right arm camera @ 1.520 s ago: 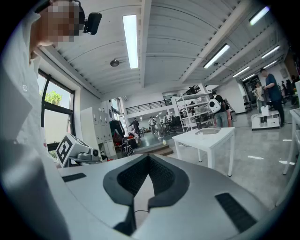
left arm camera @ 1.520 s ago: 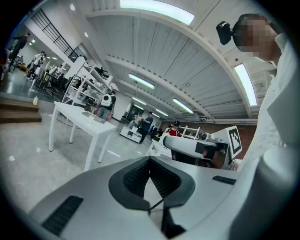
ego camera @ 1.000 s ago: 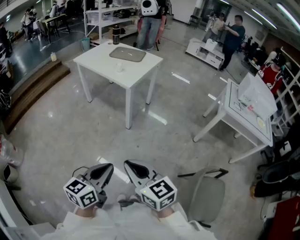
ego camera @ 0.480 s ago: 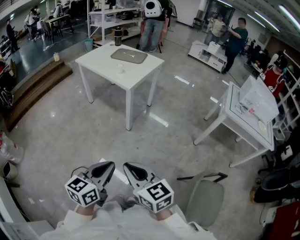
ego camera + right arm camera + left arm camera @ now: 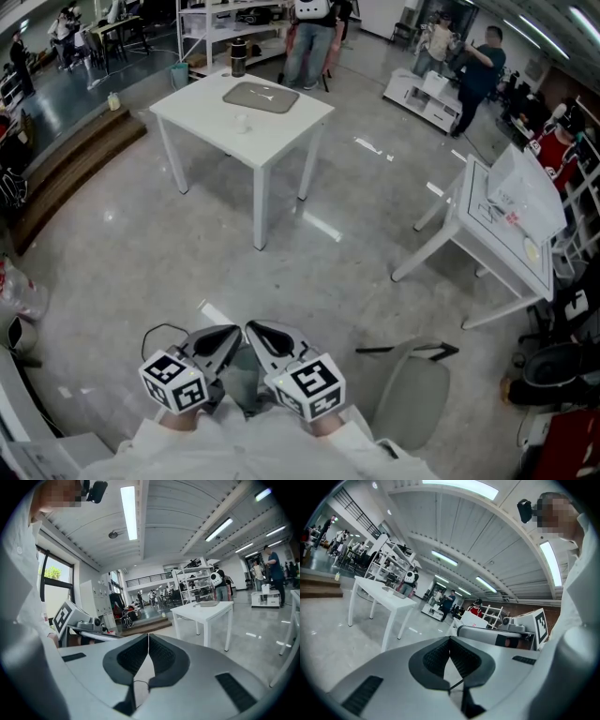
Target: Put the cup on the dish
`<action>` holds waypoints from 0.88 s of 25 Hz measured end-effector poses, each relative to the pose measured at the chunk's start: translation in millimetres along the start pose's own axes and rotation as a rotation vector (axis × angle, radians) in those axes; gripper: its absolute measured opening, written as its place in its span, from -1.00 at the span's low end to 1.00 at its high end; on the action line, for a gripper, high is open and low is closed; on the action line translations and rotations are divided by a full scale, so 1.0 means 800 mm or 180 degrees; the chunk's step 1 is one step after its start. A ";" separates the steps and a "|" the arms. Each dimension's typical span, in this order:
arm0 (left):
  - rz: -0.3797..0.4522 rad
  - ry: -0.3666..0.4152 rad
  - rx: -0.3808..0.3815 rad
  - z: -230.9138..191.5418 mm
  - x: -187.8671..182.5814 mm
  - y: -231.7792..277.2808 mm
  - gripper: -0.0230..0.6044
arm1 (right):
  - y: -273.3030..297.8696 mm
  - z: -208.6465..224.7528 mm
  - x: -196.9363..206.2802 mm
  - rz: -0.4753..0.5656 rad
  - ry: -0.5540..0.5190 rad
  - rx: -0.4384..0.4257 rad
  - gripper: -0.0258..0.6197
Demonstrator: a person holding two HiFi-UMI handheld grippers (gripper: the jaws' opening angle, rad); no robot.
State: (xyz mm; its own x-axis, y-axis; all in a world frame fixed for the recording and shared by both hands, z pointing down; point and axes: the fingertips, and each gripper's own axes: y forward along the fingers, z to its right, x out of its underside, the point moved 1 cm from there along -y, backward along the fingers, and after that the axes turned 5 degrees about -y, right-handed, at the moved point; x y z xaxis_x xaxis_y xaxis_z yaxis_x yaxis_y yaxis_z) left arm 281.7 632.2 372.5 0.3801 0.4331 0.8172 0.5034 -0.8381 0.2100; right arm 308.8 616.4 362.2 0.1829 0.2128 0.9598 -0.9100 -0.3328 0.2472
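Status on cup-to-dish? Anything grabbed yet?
Done: nothing. The cup sits on the table beside the dish, not on it.
In hand: nothing. The left gripper and right gripper are both shut and empty, held close to the person, well short of the table.
Left: walk up, grasp the cup, set it on the dish.

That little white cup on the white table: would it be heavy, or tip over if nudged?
The cup looks tiny against the white table, so it is probably light and easy to knock over. It stands apart from the flat grey dish, nothing bracing it, so it may slide. Its material is too far off to tell.
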 end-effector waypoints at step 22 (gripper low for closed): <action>-0.0148 0.0189 0.0305 -0.240 -0.196 0.117 -0.90 | 0.265 0.186 -0.117 0.0137 -0.0077 0.0528 -0.87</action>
State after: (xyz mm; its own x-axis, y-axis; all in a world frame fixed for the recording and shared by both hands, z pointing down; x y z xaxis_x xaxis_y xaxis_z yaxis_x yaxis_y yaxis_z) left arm 119.8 422.4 367.4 0.3094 0.4482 0.8387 0.5925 -0.7807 0.1986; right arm 154.2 389.5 344.3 0.1557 0.1736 0.9724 -0.8437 -0.4886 0.2223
